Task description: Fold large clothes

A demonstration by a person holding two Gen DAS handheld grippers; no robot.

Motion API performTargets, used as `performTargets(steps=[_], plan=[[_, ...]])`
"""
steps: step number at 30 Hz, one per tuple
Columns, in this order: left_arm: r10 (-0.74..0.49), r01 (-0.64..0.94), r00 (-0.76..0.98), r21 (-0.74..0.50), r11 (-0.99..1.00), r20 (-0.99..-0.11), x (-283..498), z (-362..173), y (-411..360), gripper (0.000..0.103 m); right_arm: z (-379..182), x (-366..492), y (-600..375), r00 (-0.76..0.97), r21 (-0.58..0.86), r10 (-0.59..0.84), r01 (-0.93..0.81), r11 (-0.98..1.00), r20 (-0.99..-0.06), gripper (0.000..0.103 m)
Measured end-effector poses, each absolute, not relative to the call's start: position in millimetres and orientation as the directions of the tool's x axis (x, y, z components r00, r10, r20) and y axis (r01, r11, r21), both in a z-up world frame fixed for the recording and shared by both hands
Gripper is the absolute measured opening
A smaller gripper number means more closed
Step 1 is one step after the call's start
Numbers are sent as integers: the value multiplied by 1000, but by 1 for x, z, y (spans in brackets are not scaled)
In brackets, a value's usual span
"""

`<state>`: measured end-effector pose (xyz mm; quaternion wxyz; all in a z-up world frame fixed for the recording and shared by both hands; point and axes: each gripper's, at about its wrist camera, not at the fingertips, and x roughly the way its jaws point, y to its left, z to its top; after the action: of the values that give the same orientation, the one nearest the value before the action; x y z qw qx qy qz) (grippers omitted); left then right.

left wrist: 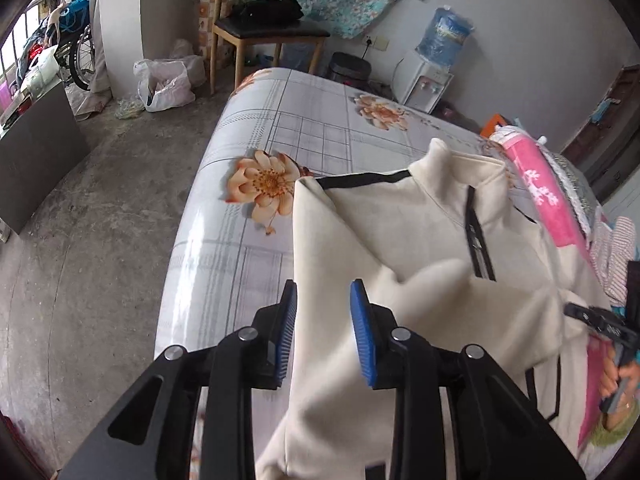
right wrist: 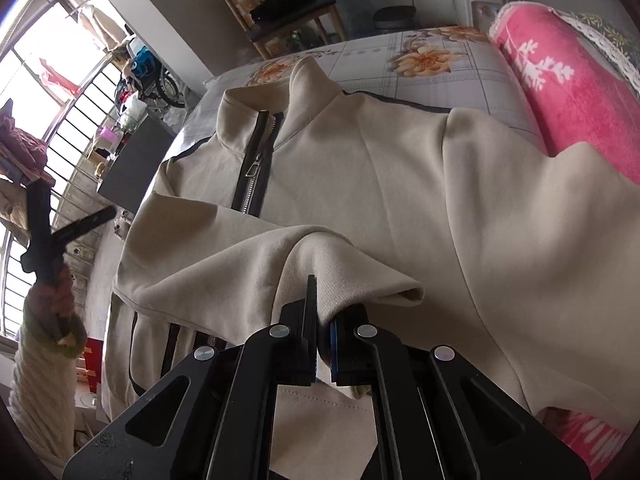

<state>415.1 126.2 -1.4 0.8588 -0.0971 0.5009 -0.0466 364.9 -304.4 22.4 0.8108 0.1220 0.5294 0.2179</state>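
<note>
A cream zip-up jacket (left wrist: 420, 240) with black trim lies face up on the bed, collar toward the far end; it also shows in the right wrist view (right wrist: 360, 168). My left gripper (left wrist: 324, 292) is open and empty, hovering above the jacket's left edge. My right gripper (right wrist: 322, 304) is shut on the ribbed cuff of a sleeve (right wrist: 340, 276), holding it across the jacket's front below the zipper (right wrist: 256, 160). The left gripper also shows in the right wrist view (right wrist: 52, 232), held up at the left.
The bed (left wrist: 256, 208) has a floral grey-check sheet. A rolled pink blanket (right wrist: 568, 92) lies along the jacket's right side. A wooden chair (left wrist: 260, 28), plastic bags (left wrist: 164, 84) and a water dispenser (left wrist: 432, 68) stand beyond the bed.
</note>
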Motion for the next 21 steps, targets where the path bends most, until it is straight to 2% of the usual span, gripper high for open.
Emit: performTargets(steps=[5,10,13,16,21], plan=[[-224,-130,379,-291,948,-898,484,-37,123,27,26,358,-299,353,375,449,-260,890,-821,3],[-203,-162,367,-277,947,-908,502,-42,122,26,25,358,-293,363,337,424,-280,899,-830,3],[-176,-143,379,-245,959,-909,502,-39,122,10,28,359,-291,382,323,416,-285,902,-825,3],[-179,-108,413,-243,964,-893,500,-30,127,6,36,358,-290,417,304,409,-296,906,-812,3],[-333,-88,493,-427,900,-804,487,-10,159,6,65,354,-299,517,292,415,-304,907,-748,3]])
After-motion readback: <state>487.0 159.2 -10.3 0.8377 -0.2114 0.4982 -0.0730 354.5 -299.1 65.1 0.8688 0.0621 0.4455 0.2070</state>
